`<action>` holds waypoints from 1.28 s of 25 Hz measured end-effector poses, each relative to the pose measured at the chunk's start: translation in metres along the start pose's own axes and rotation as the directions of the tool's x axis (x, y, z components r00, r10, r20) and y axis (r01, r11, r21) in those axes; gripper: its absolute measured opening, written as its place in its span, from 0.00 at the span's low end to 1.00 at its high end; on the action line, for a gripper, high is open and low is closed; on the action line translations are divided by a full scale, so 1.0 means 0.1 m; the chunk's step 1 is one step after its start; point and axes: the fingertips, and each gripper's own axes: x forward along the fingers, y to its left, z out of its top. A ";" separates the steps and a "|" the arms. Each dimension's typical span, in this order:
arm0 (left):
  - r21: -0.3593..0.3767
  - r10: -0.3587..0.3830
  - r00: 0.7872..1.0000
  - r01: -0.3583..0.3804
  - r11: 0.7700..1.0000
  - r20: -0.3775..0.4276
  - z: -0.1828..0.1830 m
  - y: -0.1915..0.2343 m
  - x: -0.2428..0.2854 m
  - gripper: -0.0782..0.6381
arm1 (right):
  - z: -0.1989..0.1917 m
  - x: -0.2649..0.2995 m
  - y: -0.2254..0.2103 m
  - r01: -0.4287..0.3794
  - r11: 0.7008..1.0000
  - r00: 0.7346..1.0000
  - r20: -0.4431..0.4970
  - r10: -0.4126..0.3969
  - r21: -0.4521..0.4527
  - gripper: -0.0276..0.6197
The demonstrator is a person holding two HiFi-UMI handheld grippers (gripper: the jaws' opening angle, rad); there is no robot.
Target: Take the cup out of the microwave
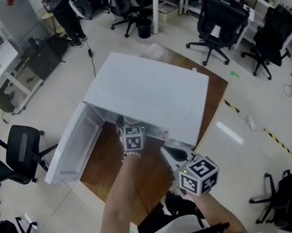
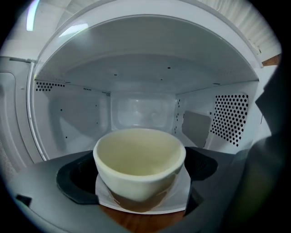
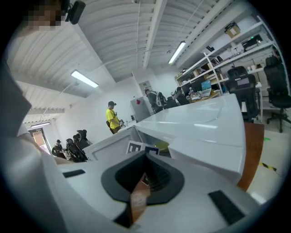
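Microwave [image 2: 136, 77] cavity behind, left gripper [image 2: 142, 208] clamps the cup [image 2: 138, 159] between its jaws; right gripper [image 3: 136, 200] closed, empty.

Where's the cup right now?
The cup sits between the left claw's jaws in the left gripper view, at the open microwave's mouth, with the cavity behind it.

Bright, even light from ceiling tube lamps [image 3: 84, 79] leaves only soft shadows, the microwave [image 2: 145, 91] cavity glows pale with a glare streak upper left, and both gripper views bend strongly, darkening at their round edges, nearest surfaces blurred.
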 end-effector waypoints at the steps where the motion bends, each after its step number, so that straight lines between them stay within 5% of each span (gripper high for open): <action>1: -0.004 0.003 1.000 -0.003 1.000 0.002 0.00 0.01 0.01 0.89 | 0.03 0.02 0.00 0.000 1.000 1.000 0.003 0.000 0.001 0.06; 15: 0.013 -0.013 1.000 0.012 1.000 0.010 0.01 0.01 0.11 0.88 | 0.09 0.18 -0.03 -0.002 1.000 1.000 0.003 0.002 0.007 0.06; 20: 0.021 0.004 1.000 -0.004 1.000 0.021 0.03 0.03 0.09 0.76 | 0.09 0.17 -0.06 0.000 1.000 1.000 -0.004 0.000 0.014 0.06; 32: 0.000 0.037 0.994 -0.037 0.999 0.100 0.11 0.03 -0.23 0.76 | 0.13 0.18 -0.03 -0.030 1.000 1.000 0.002 0.030 0.006 0.06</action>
